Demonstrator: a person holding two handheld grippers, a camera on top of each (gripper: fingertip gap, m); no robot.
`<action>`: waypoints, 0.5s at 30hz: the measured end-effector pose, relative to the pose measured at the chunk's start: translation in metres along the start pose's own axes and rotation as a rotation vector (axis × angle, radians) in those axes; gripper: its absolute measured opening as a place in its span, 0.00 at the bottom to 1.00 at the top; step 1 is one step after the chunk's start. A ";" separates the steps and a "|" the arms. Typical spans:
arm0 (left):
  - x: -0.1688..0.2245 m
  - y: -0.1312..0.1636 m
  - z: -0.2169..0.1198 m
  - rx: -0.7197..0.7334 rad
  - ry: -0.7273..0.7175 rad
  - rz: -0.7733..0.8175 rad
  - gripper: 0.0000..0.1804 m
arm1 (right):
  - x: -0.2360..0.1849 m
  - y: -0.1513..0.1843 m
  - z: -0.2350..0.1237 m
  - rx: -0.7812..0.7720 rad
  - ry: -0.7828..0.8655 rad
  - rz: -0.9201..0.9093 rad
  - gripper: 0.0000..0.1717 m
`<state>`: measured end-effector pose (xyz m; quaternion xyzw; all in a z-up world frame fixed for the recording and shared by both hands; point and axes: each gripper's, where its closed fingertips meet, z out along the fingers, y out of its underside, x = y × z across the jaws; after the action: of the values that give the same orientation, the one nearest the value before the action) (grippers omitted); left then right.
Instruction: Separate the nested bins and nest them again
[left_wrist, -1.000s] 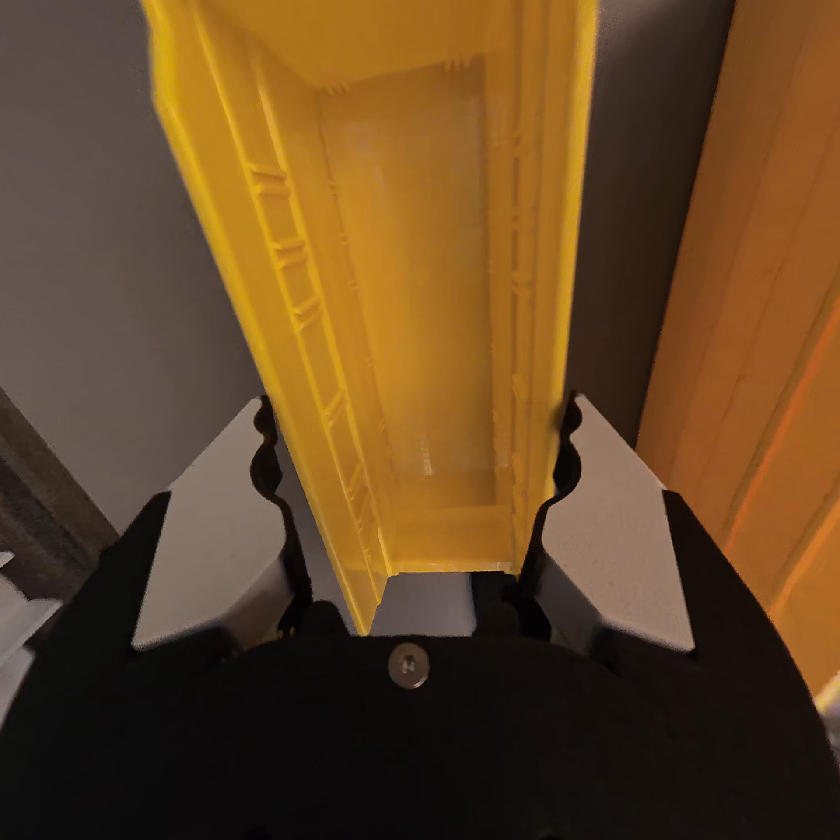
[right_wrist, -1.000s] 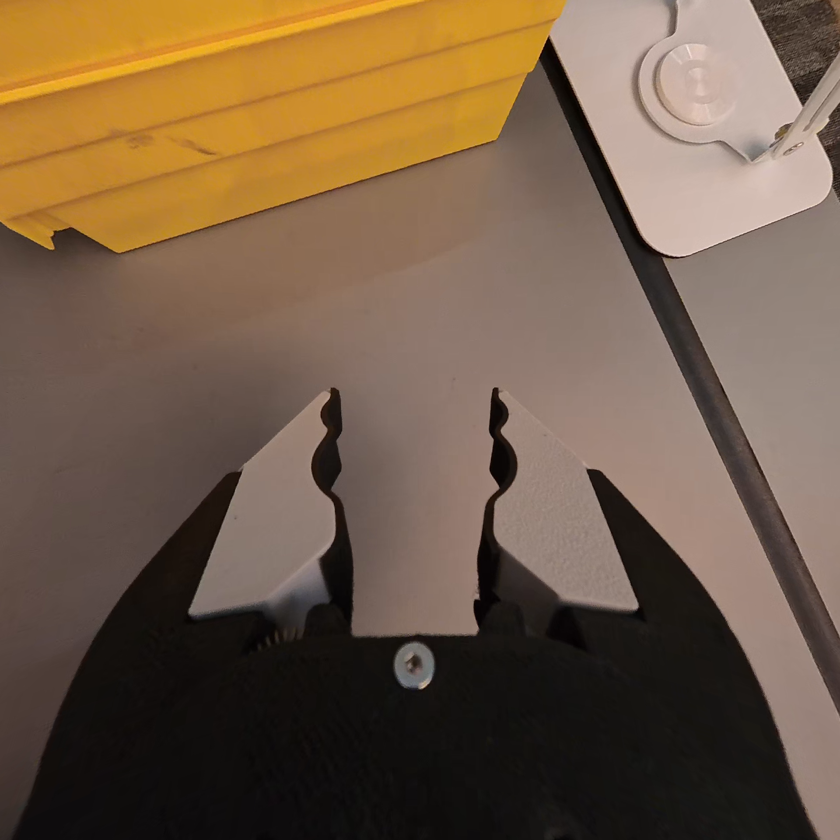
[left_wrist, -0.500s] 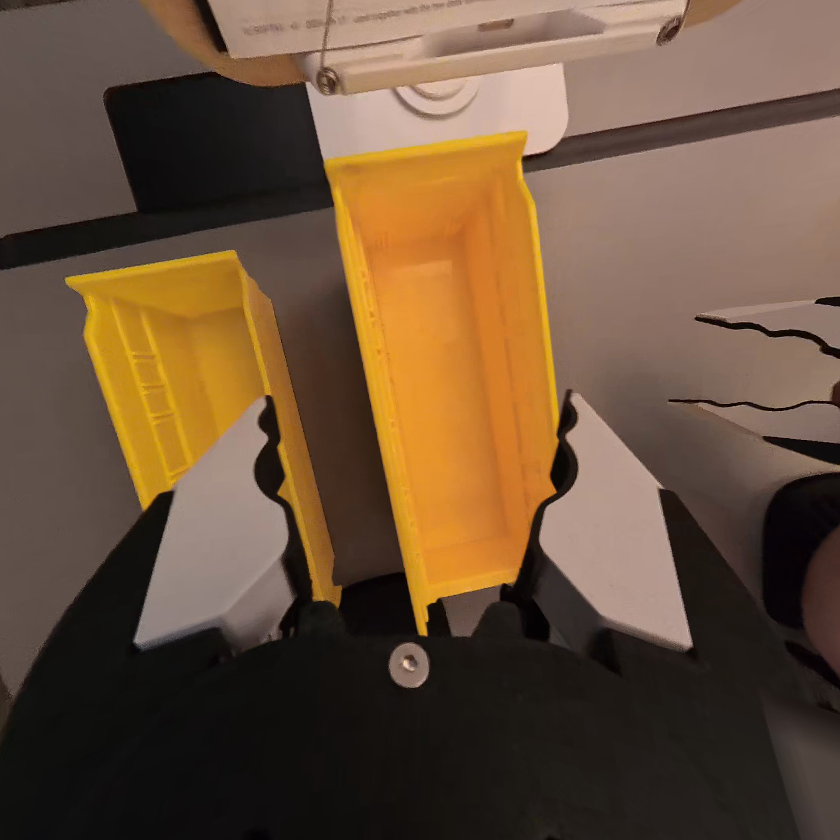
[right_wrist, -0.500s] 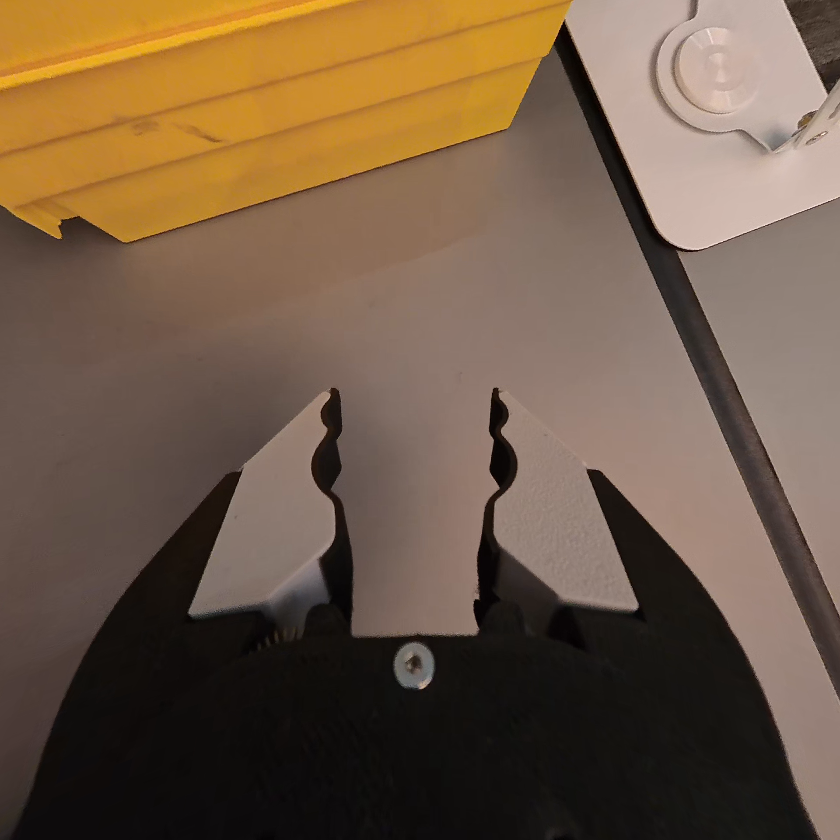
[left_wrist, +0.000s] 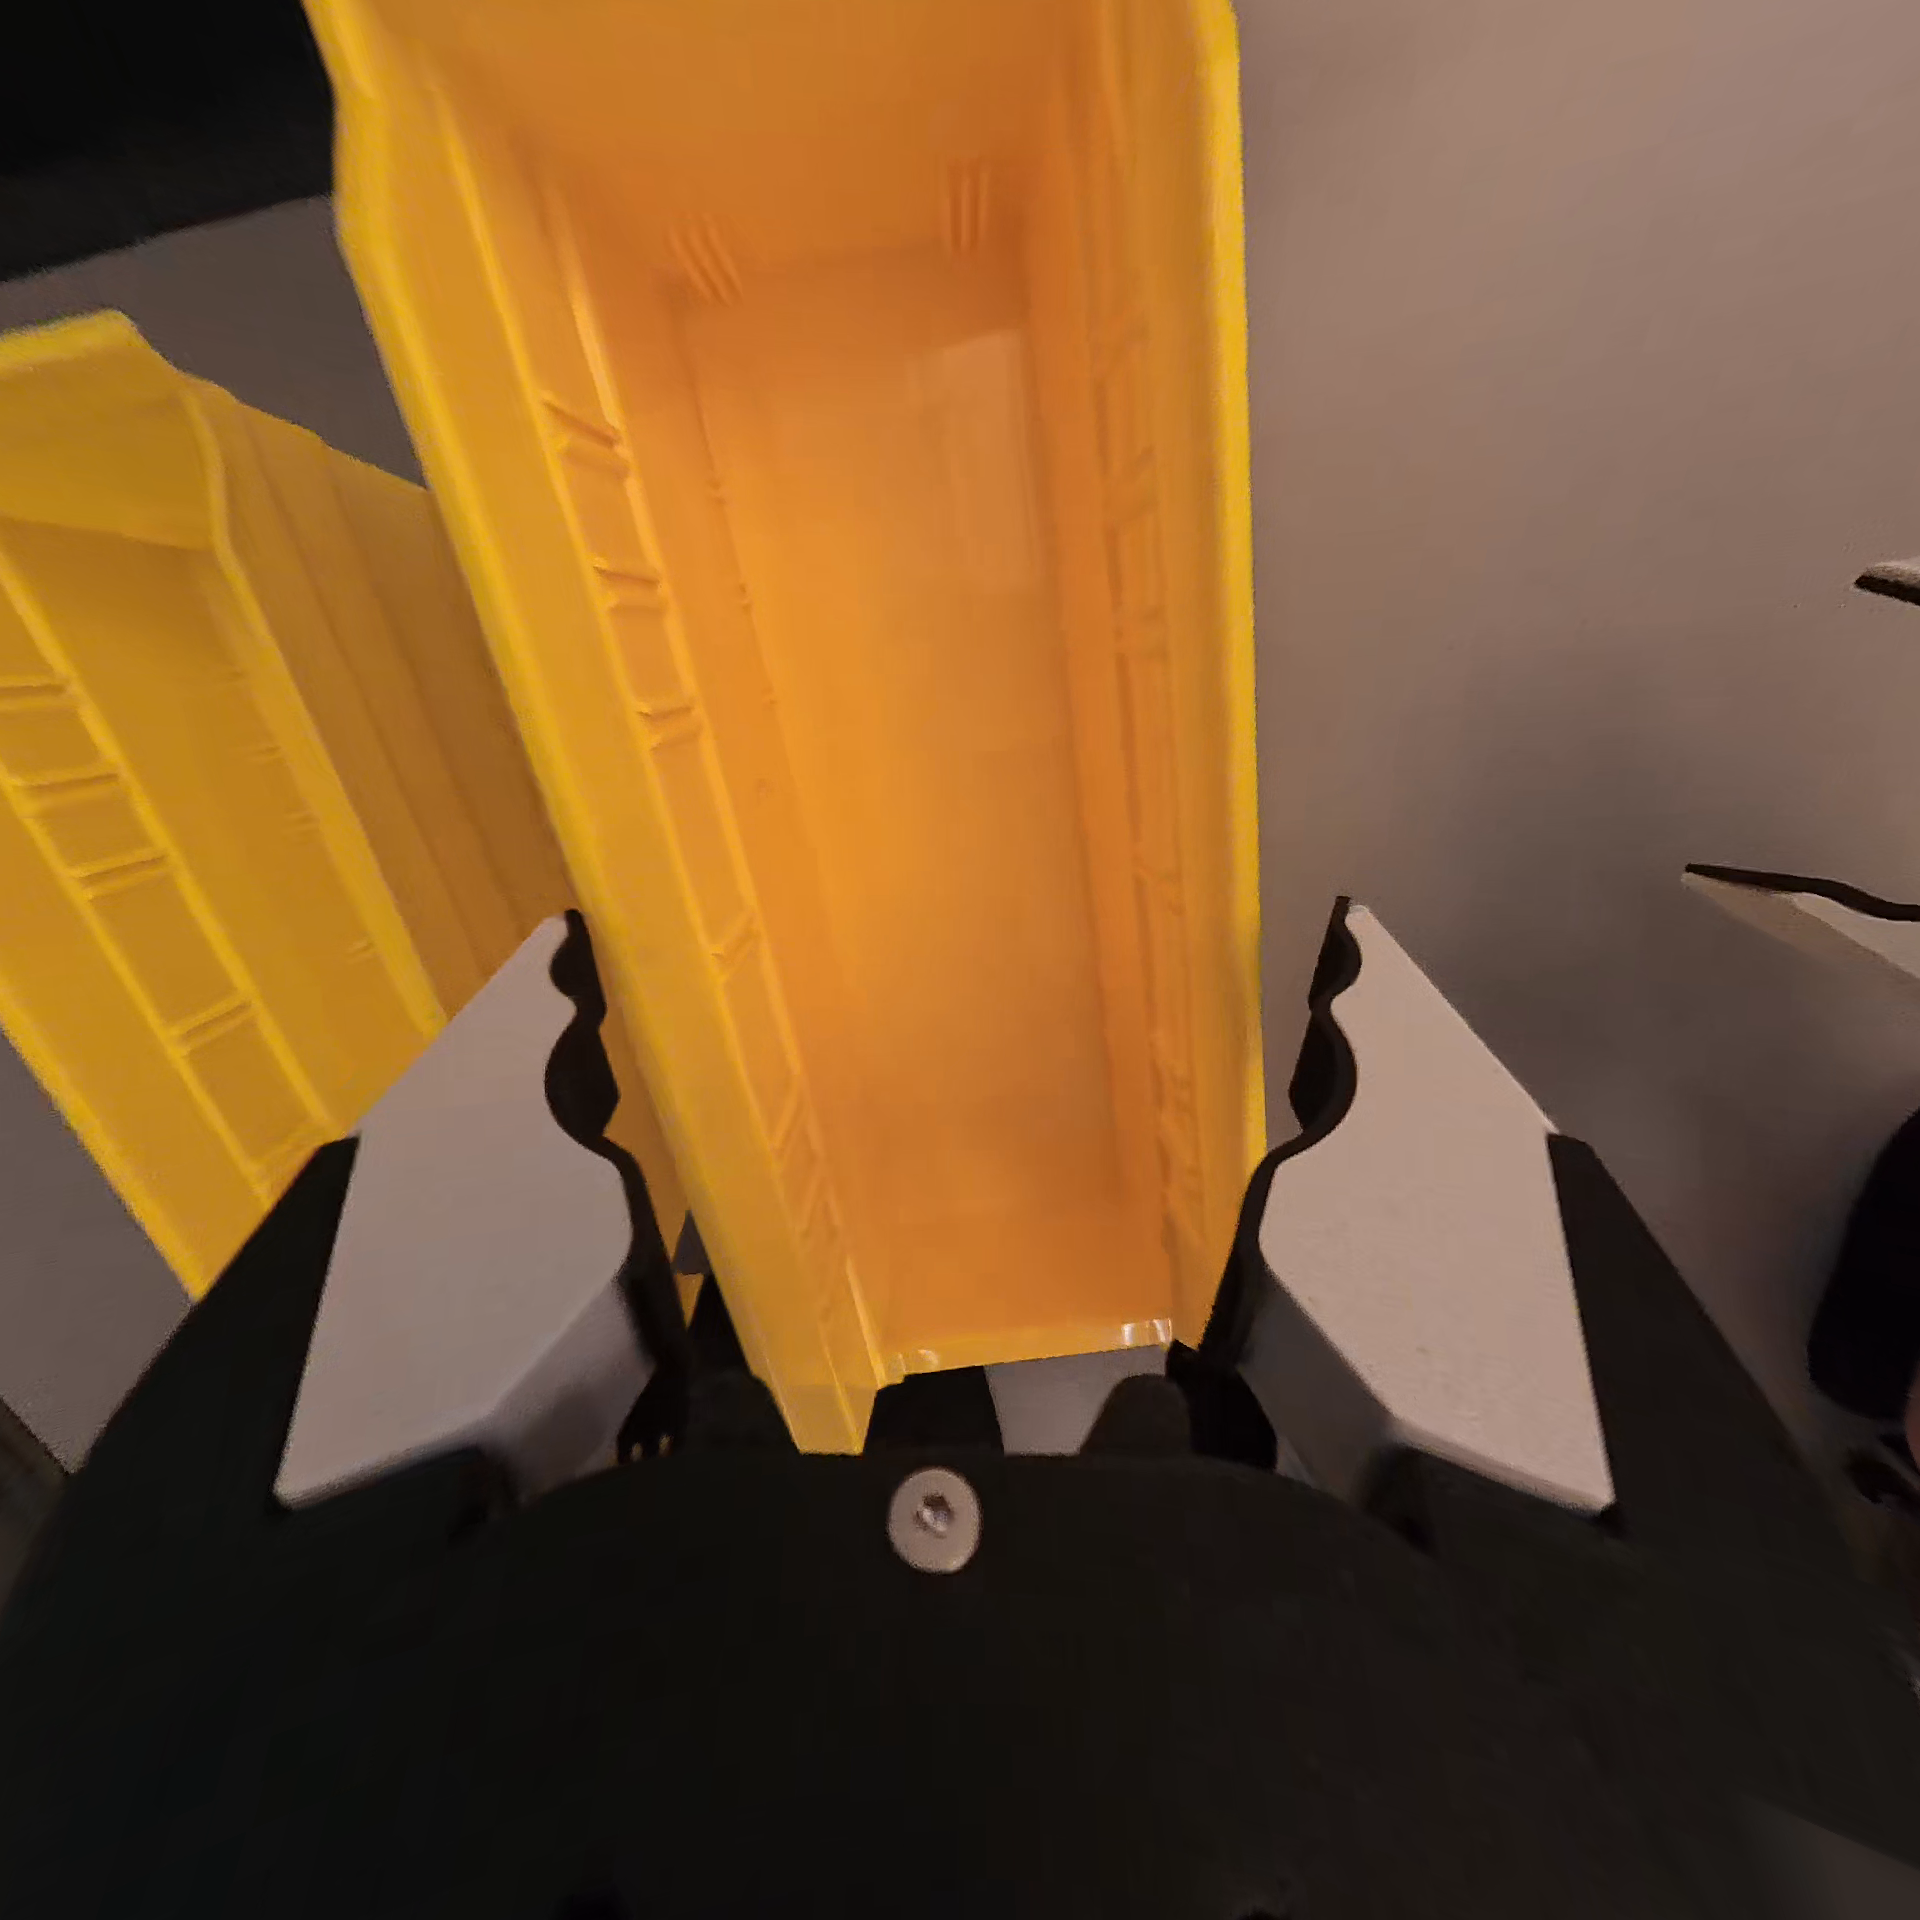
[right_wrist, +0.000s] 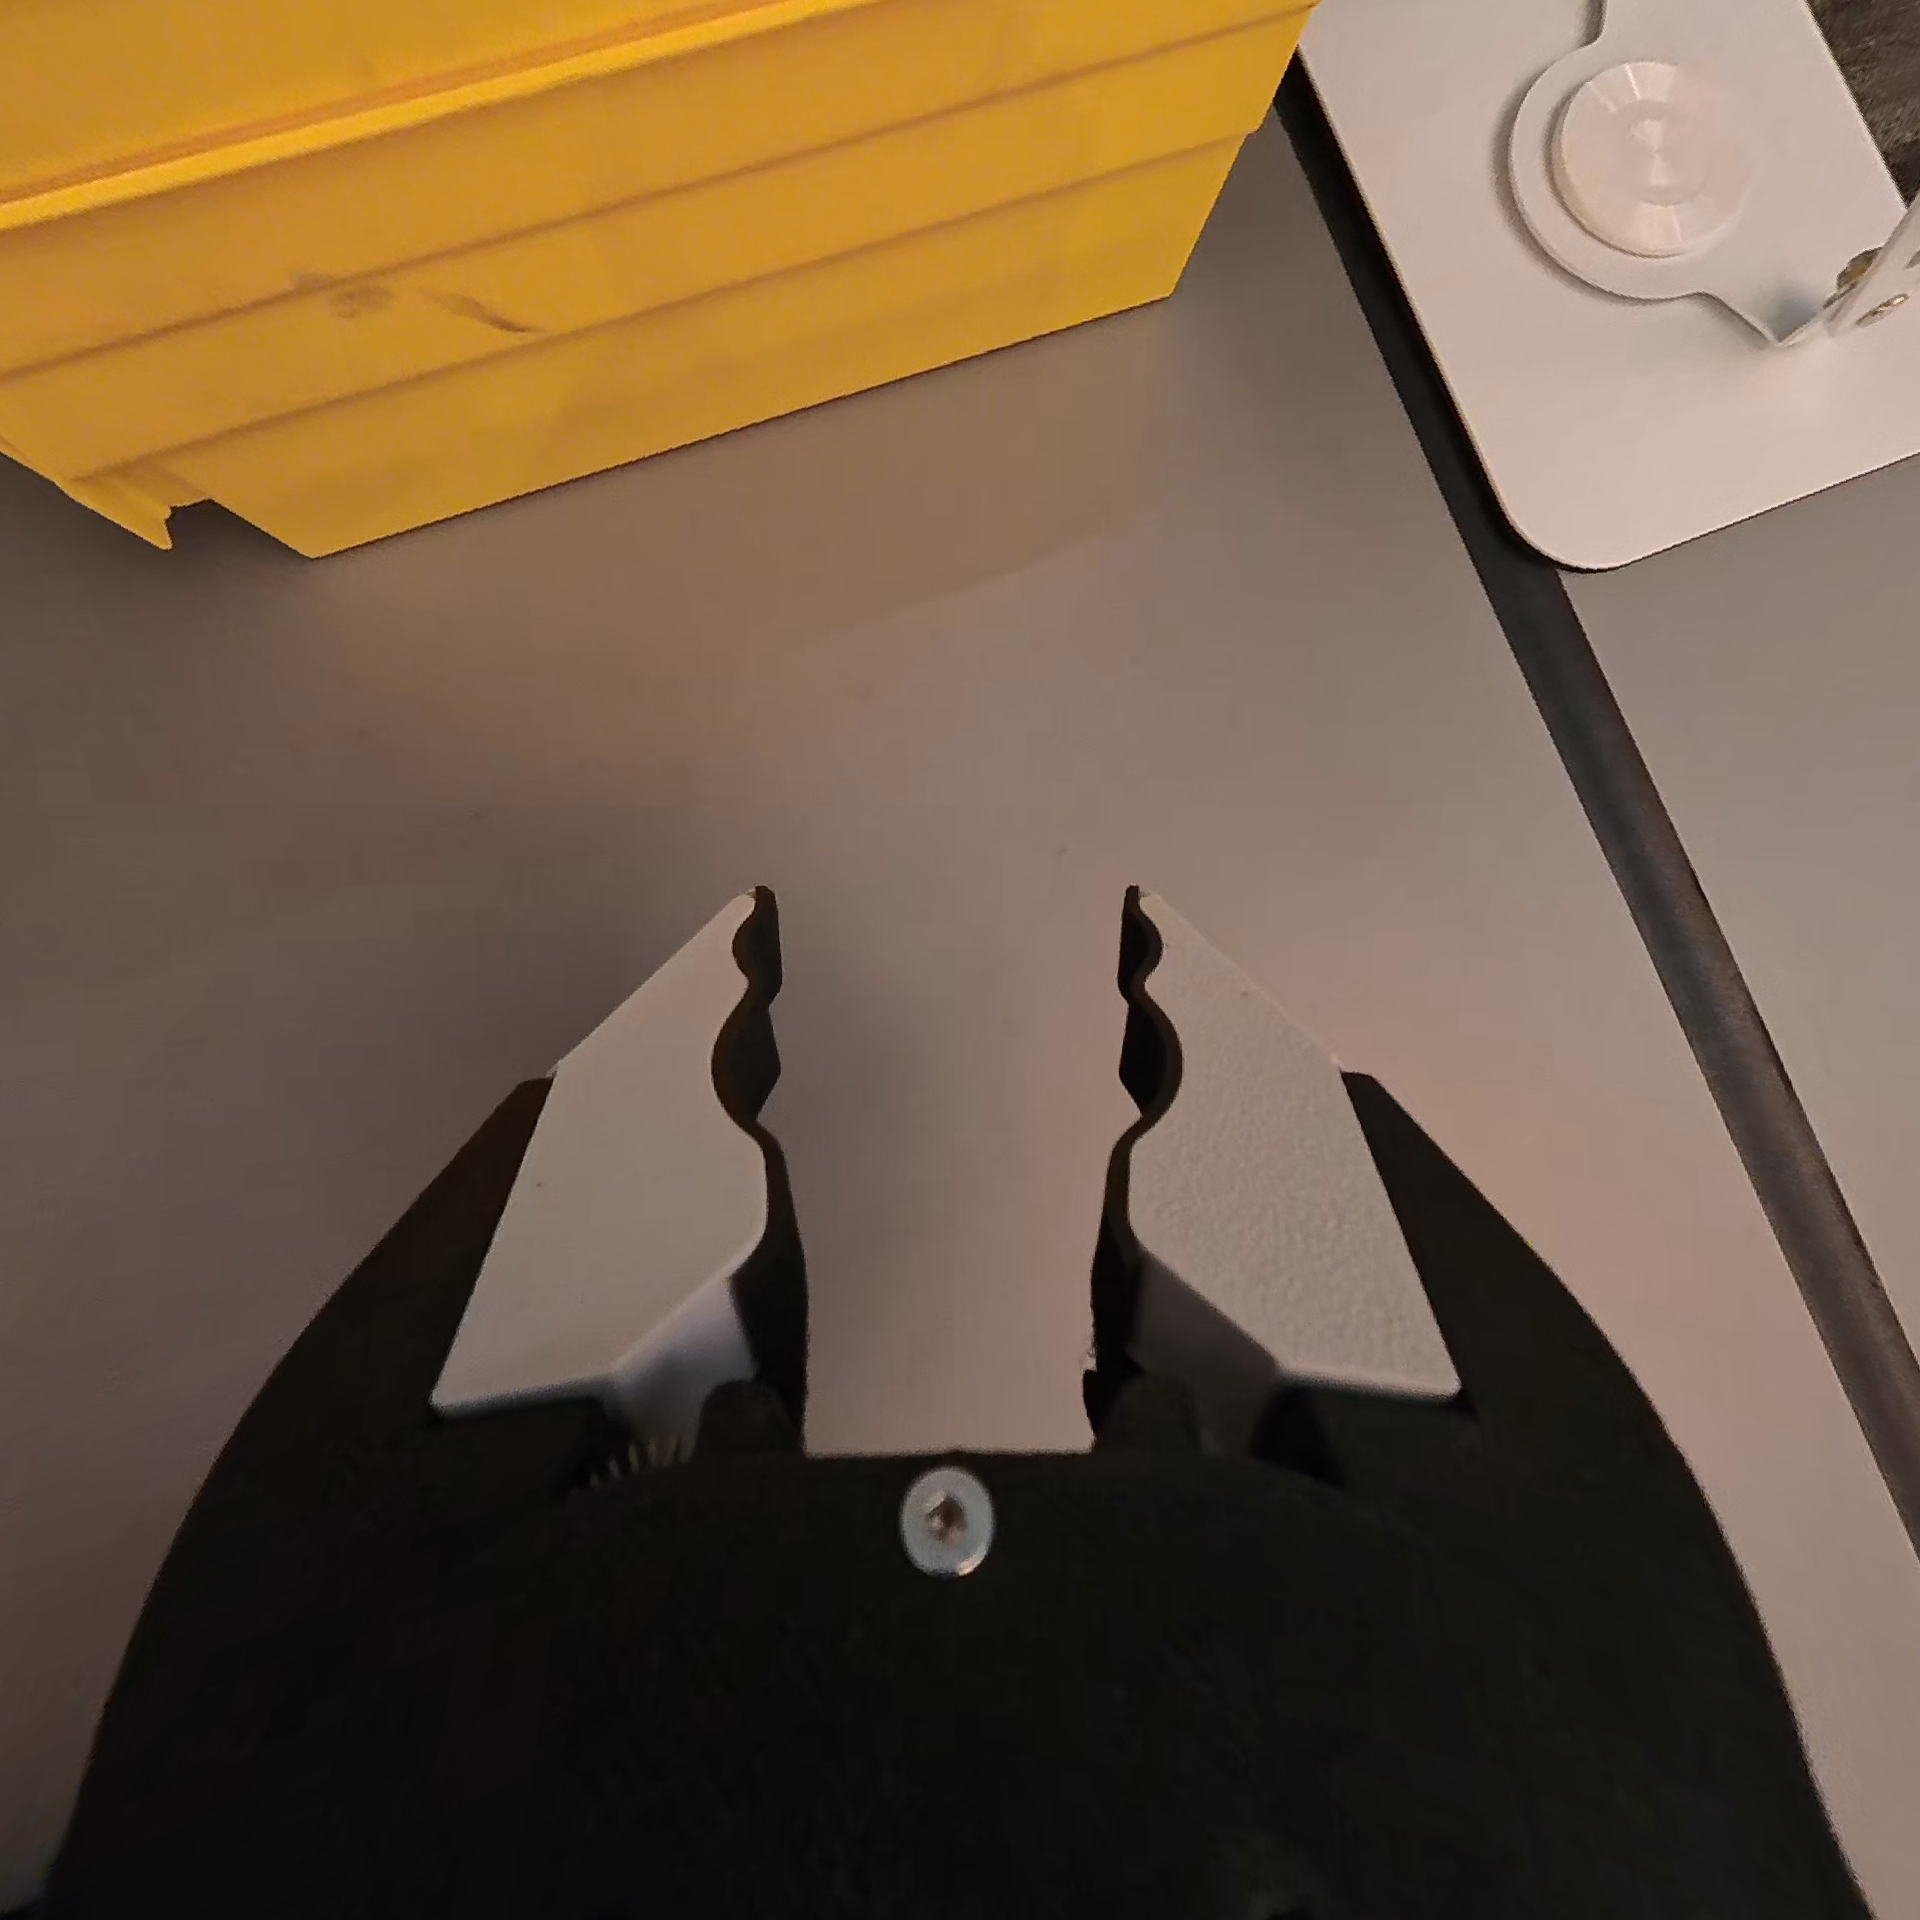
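- Your left claw (left_wrist: 956, 914) is spread wide, straddling the near end of a yellow bin (left_wrist: 894, 727).
- Bin is open side up to the camera and runs away from the claw along its fingers; near end wall sits deep between them, close to the claw body.
- Right finger (left_wrist: 1455, 1195): grey table (left_wrist: 1558, 520) shows between its tip and the bin's right rim, so no contact at the tip. Lower down the dark pad looks right at the rim; can't tell if it touches.
- Left finger (left_wrist: 468, 1195): its tip sits just beside the bin's left wall; can't tell if it presses.
- So the bin stands between the fingers but isn't pinched.
- Second yellow bin (left_wrist: 208, 831) lies to the left of the first, also open side up, angled away from it. The two are separate, not nested. Its near right corner is behind your left finger.
- Your right claw (right_wrist: 945, 904) is half spread over bare table (right_wrist: 623, 779), nothing between the fingers.
- In the right wrist view the ribbed outer wall of a bin (right_wrist: 623, 260) sits ahead and to the left, well apart from the fingertips, resting on the table.
- White plate (right_wrist: 1662, 312) with a round disc sits at far right, past a dark seam (right_wrist: 1662, 883) in the table.
- Right claw's fingertips also show at the right edge of the left wrist view, apart from the bins.
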<state>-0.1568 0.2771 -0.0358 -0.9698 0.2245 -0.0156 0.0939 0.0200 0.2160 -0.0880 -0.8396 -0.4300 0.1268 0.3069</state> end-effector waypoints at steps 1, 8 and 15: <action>0.000 0.002 0.002 -0.007 -0.005 0.002 0.75 | 0.000 0.000 0.000 -0.001 -0.001 0.000 0.39; -0.002 -0.001 0.001 0.012 -0.014 0.007 0.72 | -0.001 0.003 0.003 -0.015 -0.005 0.001 0.39; -0.003 -0.001 0.004 0.011 0.015 0.002 0.73 | 0.003 0.008 0.008 -0.038 -0.001 0.012 0.39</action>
<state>-0.1587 0.2801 -0.0391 -0.9689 0.2262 -0.0243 0.0977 0.0231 0.2179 -0.0997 -0.8476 -0.4276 0.1211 0.2899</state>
